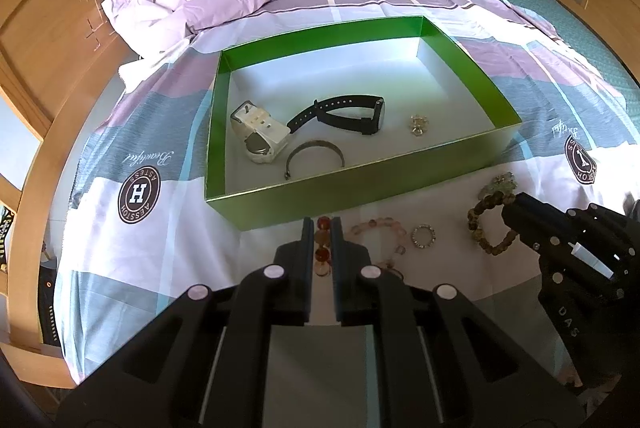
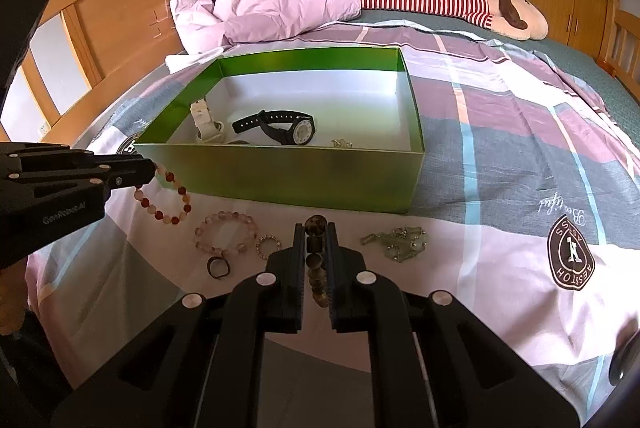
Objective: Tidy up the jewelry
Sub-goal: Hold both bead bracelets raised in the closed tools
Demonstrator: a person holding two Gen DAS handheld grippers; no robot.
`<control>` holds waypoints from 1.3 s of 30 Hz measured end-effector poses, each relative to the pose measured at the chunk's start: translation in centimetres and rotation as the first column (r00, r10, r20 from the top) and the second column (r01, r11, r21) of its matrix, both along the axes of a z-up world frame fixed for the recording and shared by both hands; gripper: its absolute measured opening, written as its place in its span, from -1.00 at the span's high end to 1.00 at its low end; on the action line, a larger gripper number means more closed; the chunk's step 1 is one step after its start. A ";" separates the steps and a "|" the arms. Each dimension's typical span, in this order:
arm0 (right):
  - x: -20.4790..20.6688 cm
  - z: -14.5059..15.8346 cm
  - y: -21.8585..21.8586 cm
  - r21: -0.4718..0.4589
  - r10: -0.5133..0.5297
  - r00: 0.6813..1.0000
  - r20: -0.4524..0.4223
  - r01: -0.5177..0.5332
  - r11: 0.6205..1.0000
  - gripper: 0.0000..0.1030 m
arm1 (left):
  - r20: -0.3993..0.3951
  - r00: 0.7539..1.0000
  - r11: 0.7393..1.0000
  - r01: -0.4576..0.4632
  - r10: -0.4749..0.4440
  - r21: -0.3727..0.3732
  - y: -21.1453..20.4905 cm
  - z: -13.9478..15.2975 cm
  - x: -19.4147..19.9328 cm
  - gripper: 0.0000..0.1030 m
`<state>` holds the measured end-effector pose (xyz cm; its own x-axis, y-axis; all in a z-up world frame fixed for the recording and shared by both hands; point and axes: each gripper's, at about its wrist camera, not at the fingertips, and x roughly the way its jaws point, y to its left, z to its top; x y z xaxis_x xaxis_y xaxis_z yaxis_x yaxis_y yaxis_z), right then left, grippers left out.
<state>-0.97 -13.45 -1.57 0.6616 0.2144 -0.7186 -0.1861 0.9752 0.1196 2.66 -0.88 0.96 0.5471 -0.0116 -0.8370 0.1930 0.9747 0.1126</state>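
Two bracelets pinched, green box straight ahead and beyond both grippers

The left gripper [image 1: 322, 224] is clenched on the red-and-pink bead bracelet [image 2: 166, 194], the right gripper [image 2: 315, 230] on the dark brown bead bracelet [image 1: 490, 224]; both loops hang off the fingertips, just near of the green box [image 1: 304, 202]. Its long axis runs left to right, its near wall facing both tips, the left one slightly closer by the look of it. Inside lie a white watch [image 1: 260, 134], a black watch [image 1: 344, 114], a bangle [image 1: 316, 156] and a small gold piece [image 1: 419, 124]
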 end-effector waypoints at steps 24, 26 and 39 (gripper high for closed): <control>-0.2 0.3 0.2 0.002 0.007 1.000 0.010 -0.007 1.000 0.81 | 0.023 1.000 1.000 -0.003 0.003 0.008 0.1 0.4 -0.1 0.84; -0.2 0.3 0.3 0.000 0.011 1.000 0.008 -0.011 1.000 0.81 | 0.023 1.000 1.000 -0.002 0.002 0.008 0.1 0.4 -0.1 0.84; -0.2 0.2 0.5 -0.002 0.017 1.000 0.002 -0.017 1.000 0.81 | 0.022 1.000 1.000 -0.001 0.000 0.014 -0.1 0.2 -0.2 0.84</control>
